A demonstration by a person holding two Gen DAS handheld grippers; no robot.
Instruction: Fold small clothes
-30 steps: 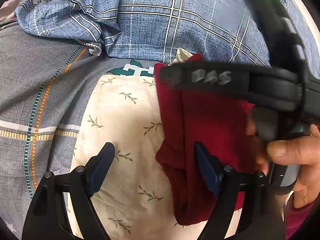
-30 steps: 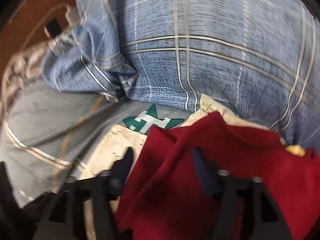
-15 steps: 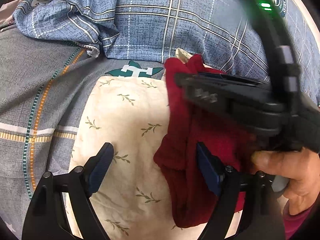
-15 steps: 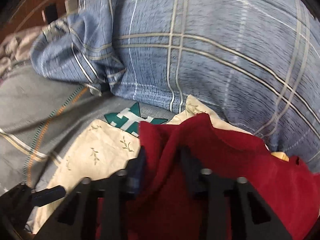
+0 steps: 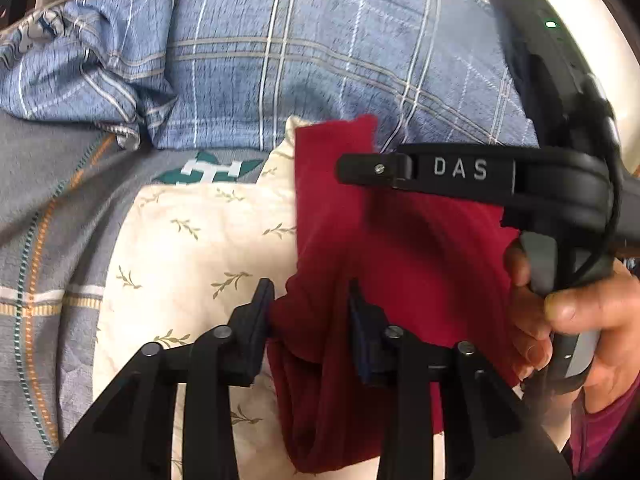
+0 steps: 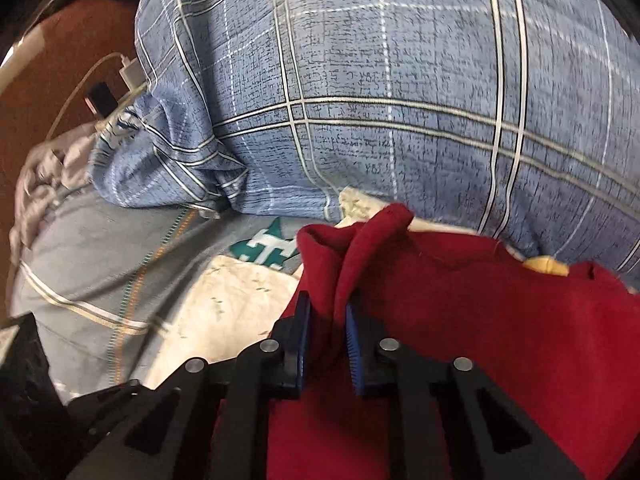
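Two grippers pinch the soft dark-red knit garment [image 5: 400, 248] on the bed: left gripper [image 5: 310, 304] closing on its near edge, right gripper [image 6: 328, 320] easing around a raised fold. Limp, light cloth; grip bunched edges.

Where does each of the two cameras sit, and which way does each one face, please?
Left wrist: on the left tool, looking down along its closing fingers at the red garment between them; the right tool and the hand holding it show.
Right wrist: on the right tool, facing down and forward; its jaws, opening slightly, pinch a raised fold of the garment.
Shared: the garment, the cream leaf-print cloth and the blue plaid bedding.
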